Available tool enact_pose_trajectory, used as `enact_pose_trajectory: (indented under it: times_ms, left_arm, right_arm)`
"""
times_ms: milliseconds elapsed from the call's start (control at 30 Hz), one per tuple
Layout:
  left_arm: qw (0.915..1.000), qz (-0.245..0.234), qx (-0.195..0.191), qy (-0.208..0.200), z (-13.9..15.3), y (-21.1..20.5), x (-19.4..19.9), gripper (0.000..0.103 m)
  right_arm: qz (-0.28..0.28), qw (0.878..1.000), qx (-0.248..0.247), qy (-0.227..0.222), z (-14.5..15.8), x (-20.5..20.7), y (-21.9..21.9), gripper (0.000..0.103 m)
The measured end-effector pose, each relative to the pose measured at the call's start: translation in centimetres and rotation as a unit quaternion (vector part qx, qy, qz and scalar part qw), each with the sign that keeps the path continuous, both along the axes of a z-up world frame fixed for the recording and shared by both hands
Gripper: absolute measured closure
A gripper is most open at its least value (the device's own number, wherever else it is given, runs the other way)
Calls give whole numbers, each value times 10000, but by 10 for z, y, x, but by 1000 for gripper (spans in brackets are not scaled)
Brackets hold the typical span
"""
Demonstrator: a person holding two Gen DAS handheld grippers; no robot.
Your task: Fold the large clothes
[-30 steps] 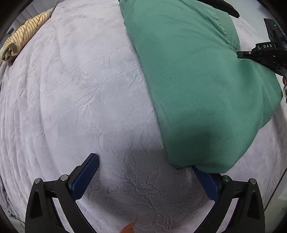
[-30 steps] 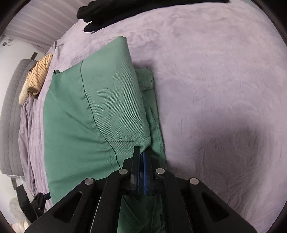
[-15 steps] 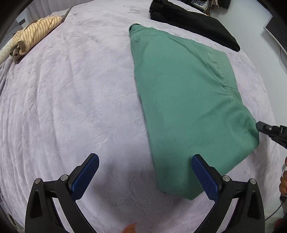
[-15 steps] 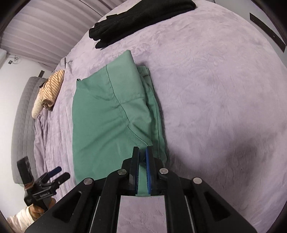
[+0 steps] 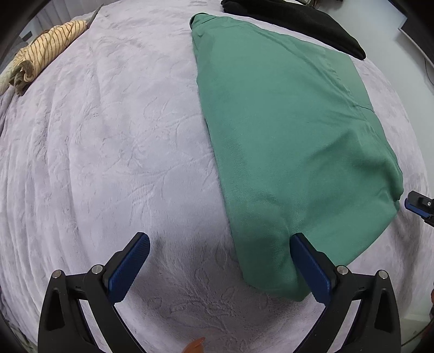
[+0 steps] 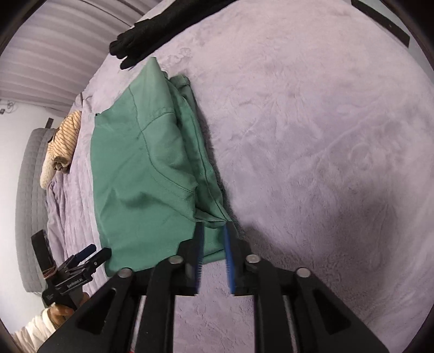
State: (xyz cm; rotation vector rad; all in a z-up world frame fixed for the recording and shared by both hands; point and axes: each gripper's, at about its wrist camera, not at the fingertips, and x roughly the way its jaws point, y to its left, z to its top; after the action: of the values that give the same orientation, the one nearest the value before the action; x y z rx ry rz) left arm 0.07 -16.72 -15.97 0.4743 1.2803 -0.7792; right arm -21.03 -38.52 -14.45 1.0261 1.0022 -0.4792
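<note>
A folded green garment (image 5: pixel 284 135) lies flat on the lilac plush bedspread (image 5: pixel 108 163). In the left wrist view my left gripper (image 5: pixel 219 252) is wide open and empty, with the garment's near corner between its fingers, by the right one. In the right wrist view the garment (image 6: pixel 146 168) lies left of centre. My right gripper (image 6: pixel 213 239) is partly open at its near right corner, with the cloth edge just ahead of the blue pads and nothing clamped. The left gripper also shows in the right wrist view (image 6: pixel 89 255), and the right gripper's tip in the left wrist view (image 5: pixel 417 203).
A black garment (image 5: pixel 298 21) lies at the far edge of the bed, also in the right wrist view (image 6: pixel 162 30). A rolled yellow striped cloth (image 5: pixel 40 51) lies at the far left. A grey headboard (image 6: pixel 29 203) stands beyond it.
My right gripper has opened and let go of the green garment's corner, and the garment has settled flat. My left gripper has stayed open, now closer to the near corner.
</note>
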Motion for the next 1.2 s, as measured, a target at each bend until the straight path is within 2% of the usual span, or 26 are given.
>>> enact_pose_trajectory:
  times_ms: [33,67,133,167,200,300,367,533,567,733,767,833,867,900,1200]
  left_arm:
    - [10000,13,0,9,-1,0,0,0]
    - [10000,14,6,7,0,1,-1,0]
    - [10000,-11,23,-16,1,2,1,0]
    - [10000,-28,30,-28,0,2,2,0]
    - [10000,-41,32,-33,0,3,2,0]
    - [10000,-36,13,10,0,2,0,0]
    - [10000,-13,-5,41,-1,2,0,0]
    - [9999,101,-20,127,-3,4,2,0]
    - [9998,117,-11,153,-4,5,2,0]
    - [9999,92,85,108,-2,3,2,0]
    - [9999,84,100,104,-2,2,2,0]
    - [9998,87,113,132,-2,1,2,0]
    - [9998,94,118,160,-3,0,4,0]
    - [9997,95,123,182,-3,0,5,0]
    - [9994,-5,281,191,-3,-13,8,0]
  right_arm:
    - [92,9999,-127,28,5,2,2,44]
    - [173,9996,-230,8,7,3,4,42]
    - [243,9995,-189,57,4,9,1,57]
    - [190,9997,-95,75,-2,10,-1,77]
    - [90,9999,36,112,-9,11,-6,83]
    - [-305,9978,501,319,-45,6,-17,87]
    - [-426,9963,694,256,-62,2,-20,90]
    - [-252,9977,525,349,-56,3,-17,90]
    - [-236,9976,515,386,-52,3,-15,86]
    - [-300,9977,429,434,-30,-5,-13,85]
    - [-344,9977,420,413,-28,-7,-14,81]
    - [-468,9975,377,364,-20,-11,-17,60]
    - [-513,9975,328,346,-15,-11,-17,44]
    - [-529,9977,280,315,-13,-10,-18,41]
    - [-454,9986,249,114,2,4,-25,41]
